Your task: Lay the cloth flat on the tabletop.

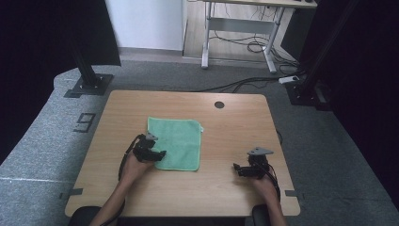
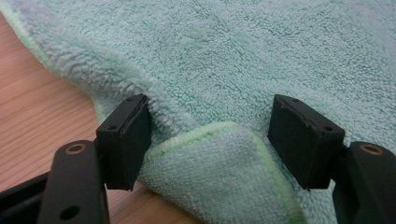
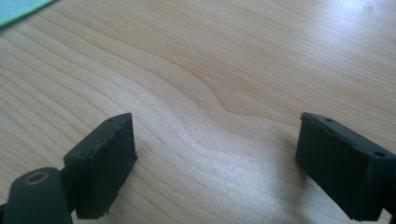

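While the pictures were taken, the scene stood as follows.
Table (image 1: 188, 193): pale wood grain, with a dark round hole (image 1: 219, 104) near its far edge.
Cloth (image 1: 176, 141): green terry, lying flat left of the table's middle, its near-left corner folded up.
Left gripper (image 1: 160, 154): at that near-left corner, jaws spread; the folded corner (image 2: 210, 168) lay between them, one pad touching the pile and the other clear.
Right gripper (image 1: 236, 168): well apart from the cloth near the table's right edge, jaws spread wide over bare wood.
Floor (image 1: 47, 136): grey carpet, marked with a dark numeral.
Room: black frame posts at both sides, a desk frame (image 1: 240, 28) with trailing cables beyond.
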### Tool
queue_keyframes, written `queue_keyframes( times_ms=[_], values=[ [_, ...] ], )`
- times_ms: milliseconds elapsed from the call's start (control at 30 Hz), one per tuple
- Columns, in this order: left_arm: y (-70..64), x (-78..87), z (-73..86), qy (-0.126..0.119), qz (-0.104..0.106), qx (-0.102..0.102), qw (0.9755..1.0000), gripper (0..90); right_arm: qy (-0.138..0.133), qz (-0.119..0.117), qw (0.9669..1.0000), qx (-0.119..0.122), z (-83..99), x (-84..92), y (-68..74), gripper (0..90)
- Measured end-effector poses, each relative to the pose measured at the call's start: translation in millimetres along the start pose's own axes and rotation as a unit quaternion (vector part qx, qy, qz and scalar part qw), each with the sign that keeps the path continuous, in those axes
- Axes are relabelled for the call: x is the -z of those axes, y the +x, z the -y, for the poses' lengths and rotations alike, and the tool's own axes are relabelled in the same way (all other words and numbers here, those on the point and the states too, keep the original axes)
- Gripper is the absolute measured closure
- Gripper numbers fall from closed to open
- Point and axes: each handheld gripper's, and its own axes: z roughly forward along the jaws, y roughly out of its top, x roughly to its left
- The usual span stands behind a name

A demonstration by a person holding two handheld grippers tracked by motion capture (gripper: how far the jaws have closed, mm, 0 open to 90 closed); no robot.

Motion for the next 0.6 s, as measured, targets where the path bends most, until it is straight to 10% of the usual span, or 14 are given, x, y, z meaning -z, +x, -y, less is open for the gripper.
queue_keyframes(
  times_ms=[233,600],
  values=[
    [-10.1,-3.5,-5.7,0.003,0.004,-0.003,1.0000,28.2,0.002,-0.023,0.9997,0.002,-13.2,-5.2,11.8,13.6],
    [6.9,22.7,0.5,-0.039,-0.002,0.010,0.9992,26.2,-0.020,-0.084,0.9958,0.027,-69.0,-42.5,72.3,13.1]
  ],
)
